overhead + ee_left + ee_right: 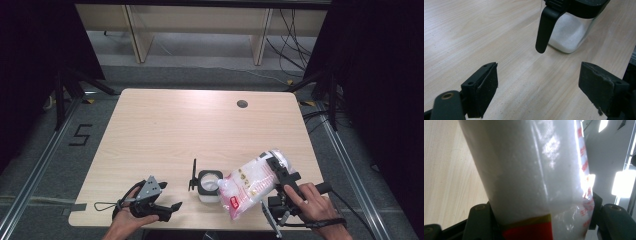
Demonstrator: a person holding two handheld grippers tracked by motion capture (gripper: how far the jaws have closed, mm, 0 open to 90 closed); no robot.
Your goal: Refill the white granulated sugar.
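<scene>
I am holding the white bag (252,182) in my right gripper (280,172), its jaws clamping across the bag's body; in the right gripper view the bag (531,170) is sitting squeezed between both pads. The bag is tilting with its open corner pointing toward nine o'clock, hanging right over the mouth of the glass jar (209,186), which is standing near the table's (165,130) front edge. My left gripper (167,209) is resting at the jar's eight o'clock, jaws spread apart and gripping nothing, facing the jar (567,32) and its black handle (544,30).
</scene>
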